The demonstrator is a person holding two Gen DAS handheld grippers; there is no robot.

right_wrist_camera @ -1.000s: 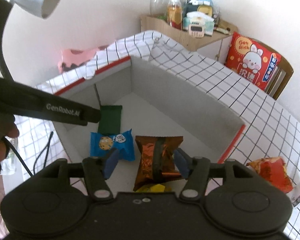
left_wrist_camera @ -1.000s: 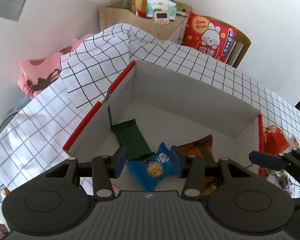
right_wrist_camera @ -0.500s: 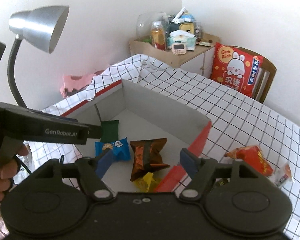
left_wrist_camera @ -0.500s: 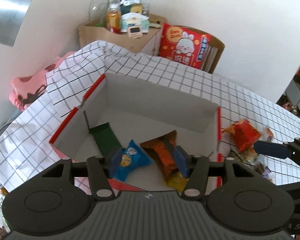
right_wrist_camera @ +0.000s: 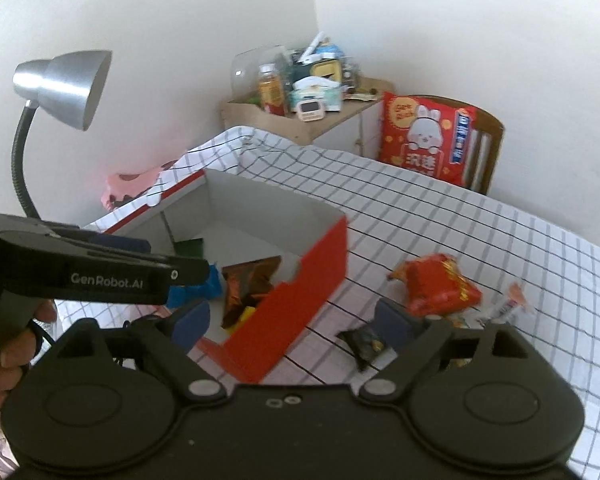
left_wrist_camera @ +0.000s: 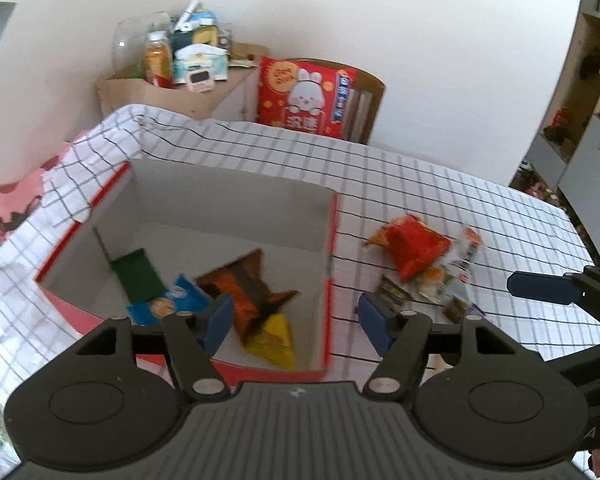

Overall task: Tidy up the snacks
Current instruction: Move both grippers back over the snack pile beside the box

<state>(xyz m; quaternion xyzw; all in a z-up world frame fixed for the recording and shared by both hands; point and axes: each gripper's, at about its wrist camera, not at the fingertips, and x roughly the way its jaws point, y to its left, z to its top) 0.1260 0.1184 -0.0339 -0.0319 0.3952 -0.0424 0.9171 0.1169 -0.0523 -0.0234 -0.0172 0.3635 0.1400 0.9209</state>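
Observation:
A red cardboard box (left_wrist_camera: 332, 248) with a white inside stands on the checked tablecloth. It holds a green packet (left_wrist_camera: 136, 272), a blue cookie packet (left_wrist_camera: 168, 304), an orange-brown packet (left_wrist_camera: 248, 288) and a yellow packet (left_wrist_camera: 276, 340). A red snack bag (left_wrist_camera: 416, 248) and several small packets (left_wrist_camera: 452, 276) lie on the cloth right of the box. My left gripper (left_wrist_camera: 296, 322) is open and empty, above the box's right front corner. My right gripper (right_wrist_camera: 296, 320) is open and empty, above the box's red side wall (right_wrist_camera: 300, 292) and near a dark small packet (right_wrist_camera: 364, 342).
A wooden cabinet (left_wrist_camera: 172, 92) with bottles and a timer stands behind the table. A red rabbit-print bag (left_wrist_camera: 304, 100) rests on a chair. A silver desk lamp (right_wrist_camera: 64, 84) stands at the left. A pink cloth (left_wrist_camera: 8, 204) lies at the left table edge.
Both grippers have pulled back and up from the box and shifted right. Both have opened wider. The loose snacks on the cloth have come into fuller view.

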